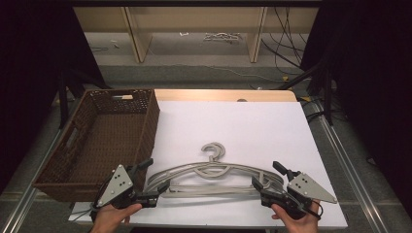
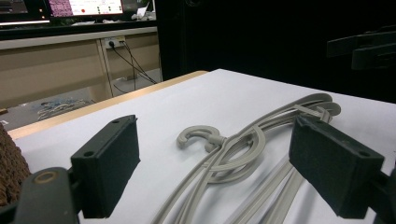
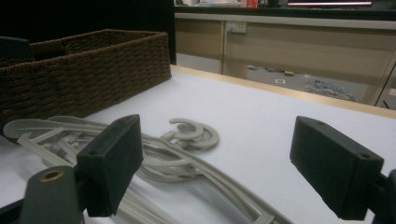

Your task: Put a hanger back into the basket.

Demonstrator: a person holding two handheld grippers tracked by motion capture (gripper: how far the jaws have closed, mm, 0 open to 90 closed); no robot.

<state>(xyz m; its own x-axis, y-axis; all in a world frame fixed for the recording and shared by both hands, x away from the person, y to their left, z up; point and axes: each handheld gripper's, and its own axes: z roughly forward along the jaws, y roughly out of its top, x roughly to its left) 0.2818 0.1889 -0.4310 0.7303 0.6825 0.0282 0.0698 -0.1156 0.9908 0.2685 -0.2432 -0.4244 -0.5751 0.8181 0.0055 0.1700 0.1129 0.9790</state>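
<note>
Your left gripper (image 1: pixel 148 183) and right gripper (image 1: pixel 270 176) are both black, each topped with a grey three-cornered plate dotted with small dark screw holes, and a thin black cable trails from each near your hands. Up close, your fingers (image 2: pixel 108 164) are thick, matte black rectangular blocks with small round holes in their top edges. A brass-coloured ring sits in the black arm below one of them.

No text, label, brand, number or sign can be read. In the left gripper view, the monitors (image 2: pixel 84 7) beyond the desk show coloured panels and rows of writing, too small and blurred to make out.
</note>
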